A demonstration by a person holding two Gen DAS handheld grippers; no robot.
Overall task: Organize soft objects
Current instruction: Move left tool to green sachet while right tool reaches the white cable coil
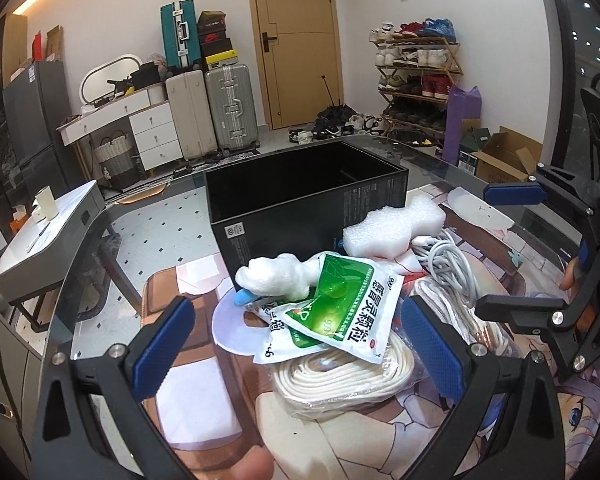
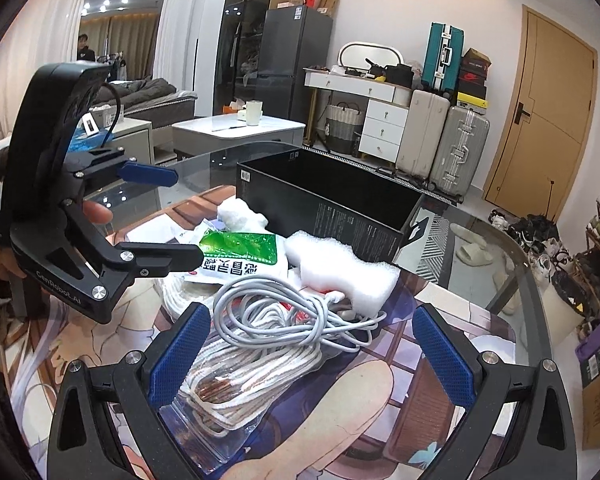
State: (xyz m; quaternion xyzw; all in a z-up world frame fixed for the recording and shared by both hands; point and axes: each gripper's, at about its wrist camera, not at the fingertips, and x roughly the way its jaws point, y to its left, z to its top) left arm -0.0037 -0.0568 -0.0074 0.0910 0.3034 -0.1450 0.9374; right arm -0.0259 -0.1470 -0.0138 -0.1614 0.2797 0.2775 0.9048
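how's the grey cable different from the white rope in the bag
The grey cable is loose and bare, tangled in open loops; the white rope is wound in a neat flat coil inside a clear plastic bag. The cable looks smooth and ends in a plug, while the rope looks braided. The cable lies partly on top of the rope. Both are soft, light-coloured cords piled on the table mat in front of the black box.

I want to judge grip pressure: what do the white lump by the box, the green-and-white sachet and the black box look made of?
White lump: looks like soft foam, matte, with a bubbly, torn-looking surface. Green-and-white sachet: probably plastic or foil film, glossy, creased, with a bright glare spot. Black box: seemingly rigid cardboard, matte black, with sharp straight edges and printed labels.
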